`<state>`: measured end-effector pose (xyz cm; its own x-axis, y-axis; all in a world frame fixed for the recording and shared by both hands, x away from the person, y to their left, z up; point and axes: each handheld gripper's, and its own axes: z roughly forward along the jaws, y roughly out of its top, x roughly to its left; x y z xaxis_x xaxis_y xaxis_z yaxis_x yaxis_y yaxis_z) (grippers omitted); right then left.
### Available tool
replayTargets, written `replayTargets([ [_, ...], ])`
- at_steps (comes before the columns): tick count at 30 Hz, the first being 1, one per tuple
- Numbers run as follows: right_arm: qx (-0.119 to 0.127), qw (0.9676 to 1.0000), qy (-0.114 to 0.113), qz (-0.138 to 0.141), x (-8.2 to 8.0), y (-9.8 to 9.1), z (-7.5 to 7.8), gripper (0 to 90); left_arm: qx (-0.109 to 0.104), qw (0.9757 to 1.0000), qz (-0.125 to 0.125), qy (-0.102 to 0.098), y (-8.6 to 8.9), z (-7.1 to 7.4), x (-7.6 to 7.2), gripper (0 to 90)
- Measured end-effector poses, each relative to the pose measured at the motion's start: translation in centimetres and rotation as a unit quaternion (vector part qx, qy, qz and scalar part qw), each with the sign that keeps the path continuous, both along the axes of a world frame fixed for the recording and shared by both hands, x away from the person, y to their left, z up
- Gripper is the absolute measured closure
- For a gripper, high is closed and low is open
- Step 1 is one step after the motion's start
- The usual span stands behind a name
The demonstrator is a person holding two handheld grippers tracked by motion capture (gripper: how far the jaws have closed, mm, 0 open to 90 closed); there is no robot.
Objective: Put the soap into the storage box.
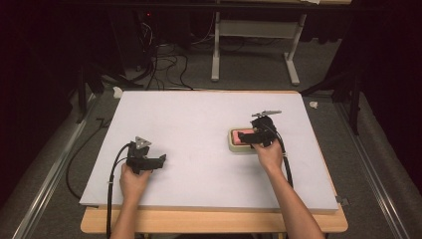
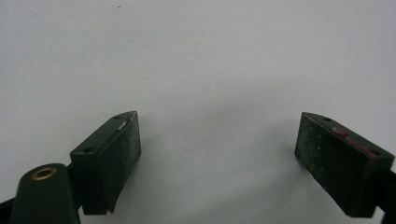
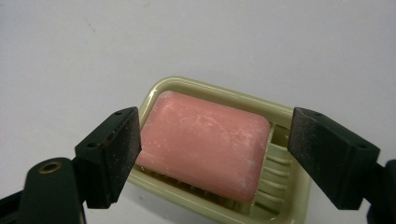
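Lying in a ribbed cream dish, the scuffed pink soap sits between the spread right gripper; the left gripper gapes over bare table.

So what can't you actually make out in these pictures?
- Near end of the soap dish: cut off by the bottom edge of the right gripper view.
- Underside of the pink soap: hidden, since it lies in the dish.
- Soap and dish in the high view: partly covered by the right hand-held gripper.
- Floor cables, high view: too dark to trace.
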<state>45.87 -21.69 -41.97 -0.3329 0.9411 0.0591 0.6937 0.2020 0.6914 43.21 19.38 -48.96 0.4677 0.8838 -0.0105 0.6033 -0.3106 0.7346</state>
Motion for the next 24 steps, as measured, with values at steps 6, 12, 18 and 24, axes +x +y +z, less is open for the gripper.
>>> replayTargets([
  [6,0.007,0.9998,-0.016,-0.006,-0.6,-1.1,0.5,19.2,0.001,1.0000,0.000,0.000,0.0,0.0,0.0,14.8],
  [12,0.009,0.9996,-0.025,-0.011,-1.1,-2.1,0.8,19.6,0.001,1.0000,0.000,0.000,0.0,0.0,0.0,14.8],
  [18,0.013,0.9993,-0.032,-0.014,-1.5,-3.0,1.1,19.7,0.000,1.0000,0.000,0.000,0.0,0.0,0.0,14.9],
  [24,0.013,0.9989,-0.043,-0.011,-2.1,-3.6,1.6,19.7,0.000,1.0000,0.000,0.000,0.0,0.0,0.0,14.8],
])
